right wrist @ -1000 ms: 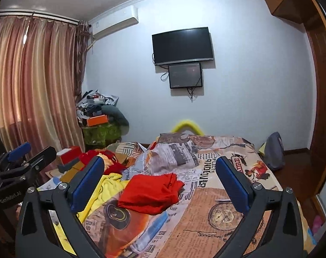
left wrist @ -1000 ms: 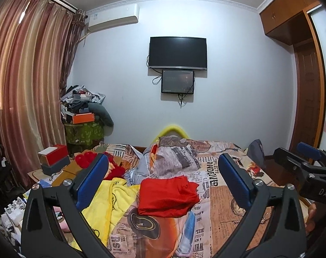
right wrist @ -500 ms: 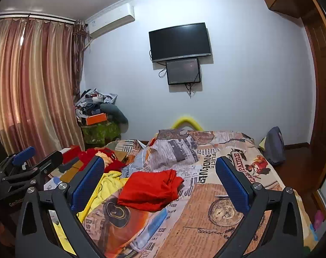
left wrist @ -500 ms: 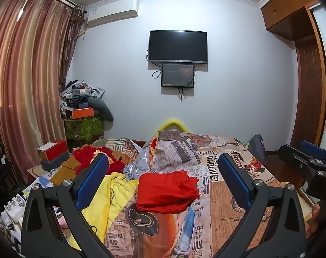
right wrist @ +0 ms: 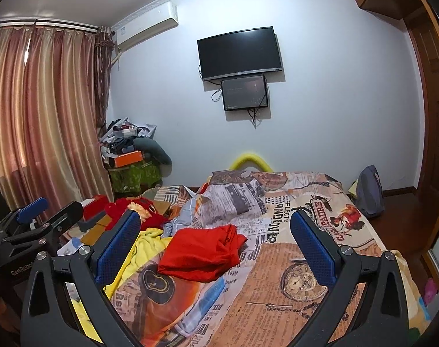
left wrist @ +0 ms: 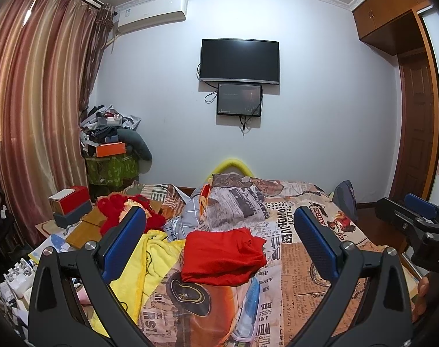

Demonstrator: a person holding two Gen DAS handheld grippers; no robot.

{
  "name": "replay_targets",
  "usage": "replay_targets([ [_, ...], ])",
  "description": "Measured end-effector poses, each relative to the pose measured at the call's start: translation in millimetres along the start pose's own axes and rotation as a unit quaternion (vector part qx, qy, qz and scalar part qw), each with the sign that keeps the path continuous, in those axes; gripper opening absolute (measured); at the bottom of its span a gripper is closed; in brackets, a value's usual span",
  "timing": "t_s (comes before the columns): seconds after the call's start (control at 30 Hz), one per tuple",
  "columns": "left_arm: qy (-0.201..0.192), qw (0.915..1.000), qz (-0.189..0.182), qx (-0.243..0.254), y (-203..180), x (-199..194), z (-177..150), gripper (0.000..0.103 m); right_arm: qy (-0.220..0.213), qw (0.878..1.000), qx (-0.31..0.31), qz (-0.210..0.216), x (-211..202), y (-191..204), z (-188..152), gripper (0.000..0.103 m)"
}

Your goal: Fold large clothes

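We are holding both grippers up above the near end of the bed, well apart from the clothes. Our left gripper, black-framed with blue padded fingers, is standing with its jaws spread wide and nothing between them. Our right gripper, of the same build, is likewise released and holding nothing. Each one is showing at the edge of the other's view: the right gripper's blue-tipped fingers are poking in at the right of the left wrist view, and the left gripper's at the left of the right wrist view.

The loosely folded red garment is lying on the bed, resting on the newspaper-and-guitar printed bedspread, and it is sitting roughly in the middle of the gap framed by each pair of fingers. Just beside it on the left, a crumpled bright yellow fleece garment is sprawling toward the bed's near left edge, touching the red one's side. Further back on the left, a heap of fluffy red fabric is piling up near a red-and-white box stacked on a grey one.

On the far white wall, a black flat television is hanging above a smaller dark screen, and striped pink-brown curtains are covering the left side of the room.
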State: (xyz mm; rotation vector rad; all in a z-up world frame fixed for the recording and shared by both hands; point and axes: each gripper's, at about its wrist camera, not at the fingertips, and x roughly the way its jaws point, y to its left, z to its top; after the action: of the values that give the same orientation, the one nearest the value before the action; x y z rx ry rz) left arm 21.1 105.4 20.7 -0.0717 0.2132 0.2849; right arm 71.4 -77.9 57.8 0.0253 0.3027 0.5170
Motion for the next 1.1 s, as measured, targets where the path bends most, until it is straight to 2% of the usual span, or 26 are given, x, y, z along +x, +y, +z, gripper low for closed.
replay_targets([
  [0.63,0.006,0.9999,-0.003,-0.008,-1.5,0.0,-2.3,0.103,0.006,1.000,0.006,0.002,2.3,-3.2,-1.7,0.103],
  [1.1,0.011,0.9995,-0.024,-0.014,0.8,3.9,-3.6,0.103,0.003,1.000,0.011,-0.001,0.2,-7.2,0.5,0.103],
])
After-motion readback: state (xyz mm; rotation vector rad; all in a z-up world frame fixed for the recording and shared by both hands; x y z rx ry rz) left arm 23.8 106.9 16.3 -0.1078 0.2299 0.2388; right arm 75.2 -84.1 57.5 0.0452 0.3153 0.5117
